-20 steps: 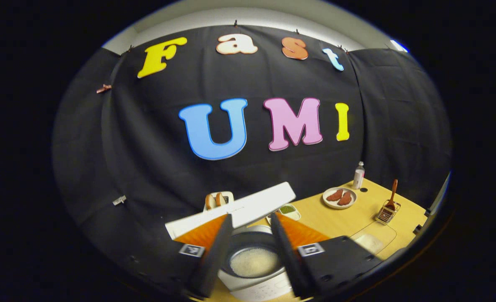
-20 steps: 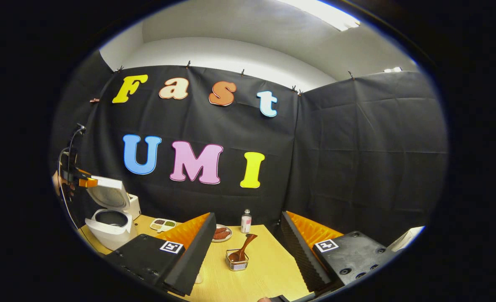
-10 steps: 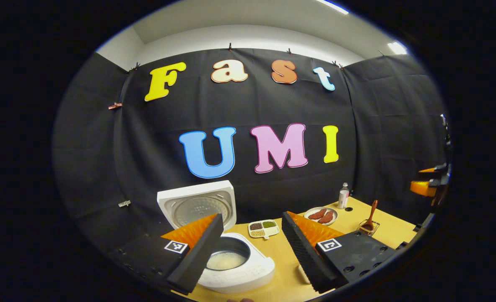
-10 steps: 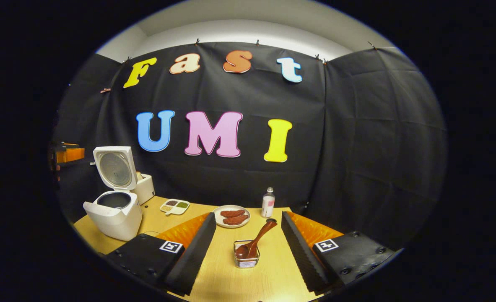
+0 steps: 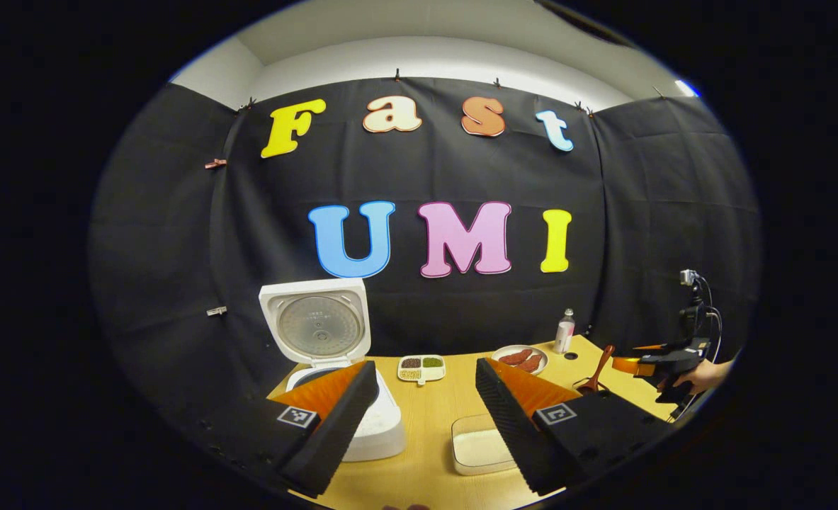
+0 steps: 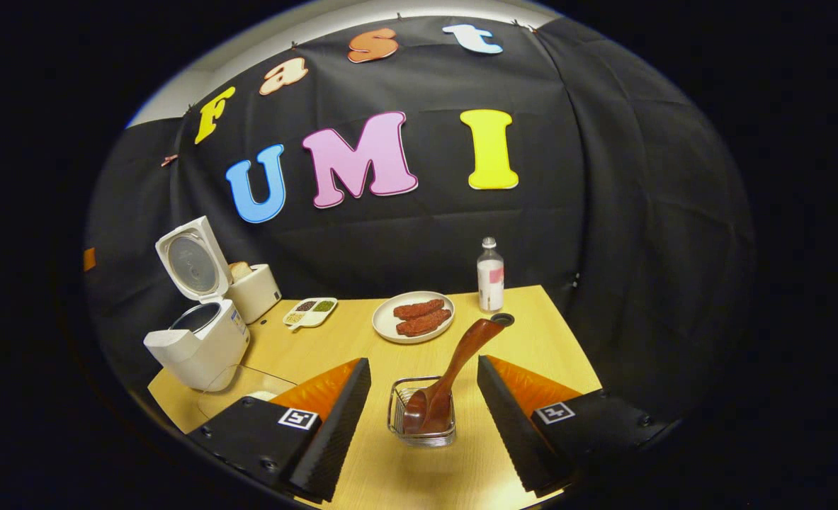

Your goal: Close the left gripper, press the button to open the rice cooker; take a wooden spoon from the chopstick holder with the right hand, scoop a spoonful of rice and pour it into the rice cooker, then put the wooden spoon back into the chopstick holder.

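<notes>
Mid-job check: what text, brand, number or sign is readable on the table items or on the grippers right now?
No text on them can be read.
bottle: its label is too blurred to read.
rice cooker: the small sticker on its side is too small to read.
left gripper and right gripper: square black-and-white markers, patterns only, no words.

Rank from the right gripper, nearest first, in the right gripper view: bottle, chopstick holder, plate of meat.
1. chopstick holder: between the fingers, wooden spoon in it.
2. plate of meat: farther back, slightly left.
3. bottle: at the table's far edge.
</notes>
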